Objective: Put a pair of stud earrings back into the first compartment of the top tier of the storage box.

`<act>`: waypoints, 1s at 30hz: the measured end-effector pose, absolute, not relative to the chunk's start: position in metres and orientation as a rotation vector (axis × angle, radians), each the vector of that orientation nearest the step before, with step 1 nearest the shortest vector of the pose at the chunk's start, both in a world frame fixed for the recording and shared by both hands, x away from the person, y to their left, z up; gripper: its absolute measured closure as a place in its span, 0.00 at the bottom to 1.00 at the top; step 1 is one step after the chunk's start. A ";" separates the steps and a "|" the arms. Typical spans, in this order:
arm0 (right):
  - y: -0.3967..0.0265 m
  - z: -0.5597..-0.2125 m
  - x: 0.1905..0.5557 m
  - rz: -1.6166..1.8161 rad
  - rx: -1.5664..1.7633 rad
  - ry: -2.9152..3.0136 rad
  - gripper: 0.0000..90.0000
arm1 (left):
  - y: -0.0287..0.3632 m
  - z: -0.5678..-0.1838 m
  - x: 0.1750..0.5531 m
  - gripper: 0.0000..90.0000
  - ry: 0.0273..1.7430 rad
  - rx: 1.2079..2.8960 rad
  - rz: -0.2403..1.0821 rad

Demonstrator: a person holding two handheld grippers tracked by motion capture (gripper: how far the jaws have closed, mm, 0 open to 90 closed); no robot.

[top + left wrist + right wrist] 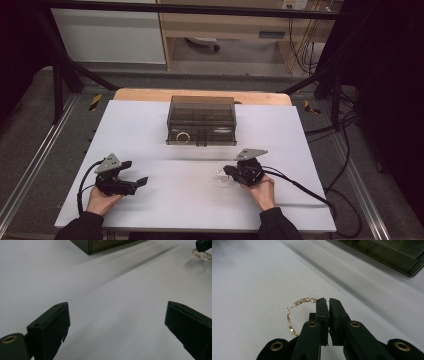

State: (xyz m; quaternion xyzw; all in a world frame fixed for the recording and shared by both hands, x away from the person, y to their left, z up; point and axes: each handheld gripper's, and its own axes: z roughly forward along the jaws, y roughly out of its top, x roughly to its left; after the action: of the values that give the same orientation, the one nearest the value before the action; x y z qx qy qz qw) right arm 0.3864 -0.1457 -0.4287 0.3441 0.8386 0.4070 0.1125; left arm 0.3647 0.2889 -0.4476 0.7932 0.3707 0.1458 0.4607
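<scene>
A thin gold hoop (291, 315) with a sparkly band lies by the white table sheet (165, 200), right of the middle. My right gripper (328, 301) is shut on the hoop's far edge, with the rest of the ring sticking out to the left of the jaws. In the high view the hoop (220, 176) shows just left of that right gripper (228, 171). My left gripper (135, 172) rests at the near left, open, with nothing between its fingers. In the left gripper view its jaws (116, 325) stand wide apart over bare sheet, and the hoop (202, 254) hangs at the top right corner.
A dark see-through box (201, 120) with several compartments stands at the back middle of the sheet. A second gold ring (183, 136) lies in its front left part. Cables trail off the table's right side (310, 192).
</scene>
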 end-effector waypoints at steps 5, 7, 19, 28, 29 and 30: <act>-0.149 -0.421 0.384 1.229 1.010 2.440 0.96 | 0.289 -0.448 0.365 0.06 0.912 1.954 0.358; -0.150 -0.418 0.384 1.240 1.015 2.433 0.96 | 0.289 -0.448 0.365 0.06 0.911 1.954 0.358; -0.147 -0.398 0.384 1.294 0.994 2.405 0.96 | 0.289 -0.448 0.365 0.06 0.912 1.953 0.358; -0.135 -0.383 0.389 1.315 0.965 2.396 0.96 | 0.289 -0.448 0.365 0.06 0.911 1.954 0.358; -0.133 -0.381 0.390 1.319 0.964 2.394 0.96 | 0.289 -0.448 0.365 0.06 0.912 1.954 0.357; -0.132 -0.380 0.390 1.323 0.964 2.393 0.96 | 0.289 -0.448 0.365 0.06 0.912 1.952 0.357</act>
State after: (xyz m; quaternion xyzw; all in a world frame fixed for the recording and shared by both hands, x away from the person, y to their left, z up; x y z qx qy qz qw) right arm 0.3902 -0.1322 -0.3797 0.3300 0.8194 0.4529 0.1210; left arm 0.3648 0.2891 -0.4476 0.7934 0.3705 0.1453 0.4607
